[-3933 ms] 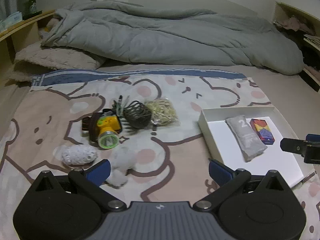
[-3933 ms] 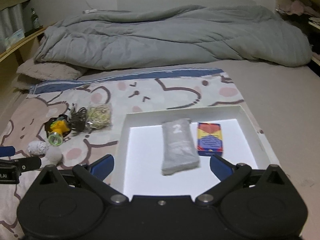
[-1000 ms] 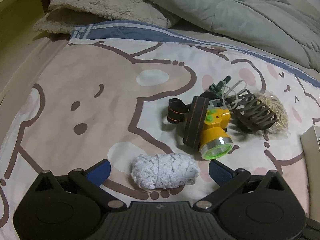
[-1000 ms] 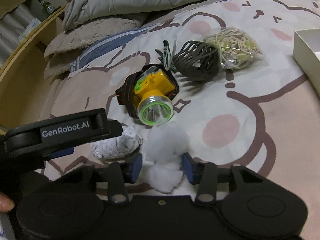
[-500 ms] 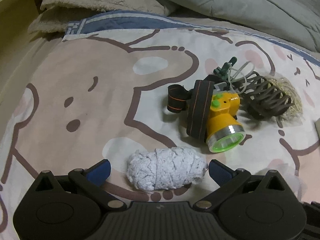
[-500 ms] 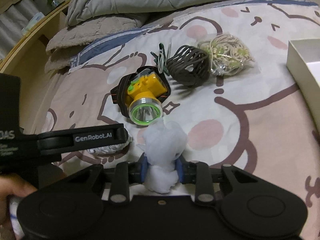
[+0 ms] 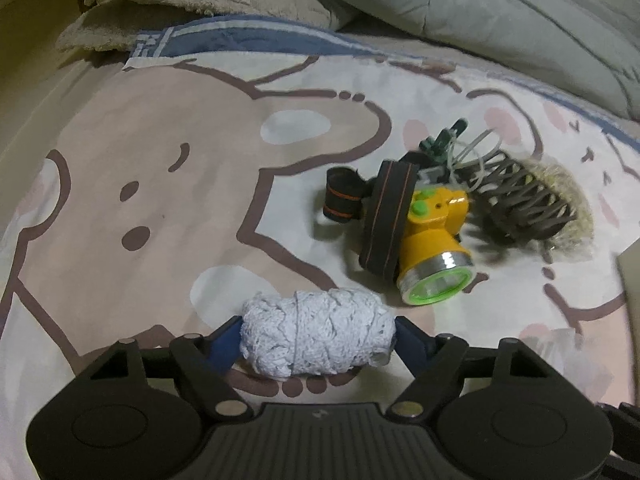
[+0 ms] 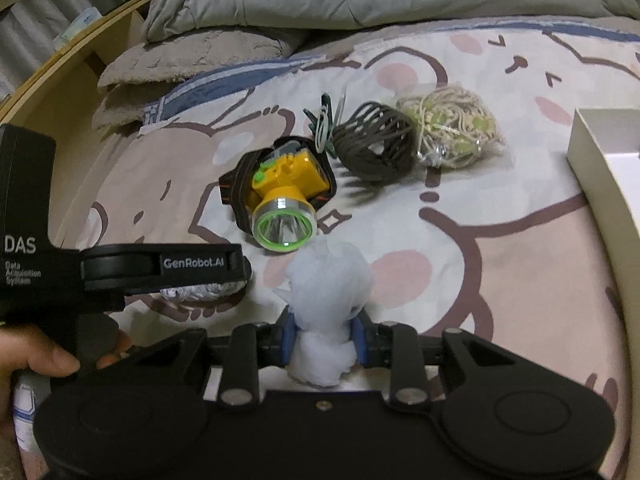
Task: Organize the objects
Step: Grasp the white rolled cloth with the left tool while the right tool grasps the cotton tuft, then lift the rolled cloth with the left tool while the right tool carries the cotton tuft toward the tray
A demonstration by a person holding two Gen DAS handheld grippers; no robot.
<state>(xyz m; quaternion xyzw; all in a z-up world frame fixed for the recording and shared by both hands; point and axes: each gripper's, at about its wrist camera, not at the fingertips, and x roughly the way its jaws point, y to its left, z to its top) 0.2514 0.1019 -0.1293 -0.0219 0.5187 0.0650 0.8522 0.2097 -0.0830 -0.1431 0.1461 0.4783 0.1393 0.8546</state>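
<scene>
My left gripper (image 7: 318, 338) is shut on a white lace roll (image 7: 318, 330), pinched end to end low over the cartoon bedsheet. My right gripper (image 8: 322, 338) is shut on a white cotton wad (image 8: 326, 304), held above the sheet. The left gripper's body (image 8: 120, 268) shows in the right wrist view, with part of the roll (image 8: 192, 292) under it. A yellow headlamp (image 7: 434, 240) with a dark strap lies beyond, also seen in the right wrist view (image 8: 284, 196). Behind it lie a dark claw hair clip (image 8: 372, 148) and a bag of rubber bands (image 8: 452, 132).
The white tray's corner (image 8: 600, 160) is at the right edge of the right wrist view. A grey duvet (image 7: 480, 12) and beige pillows (image 7: 180, 4) lie at the head of the bed. A wooden shelf (image 8: 60, 60) runs along the left.
My left gripper has shut on the lace roll, which was lying between open fingers before. My right gripper has lifted a little with the cotton wad in it.
</scene>
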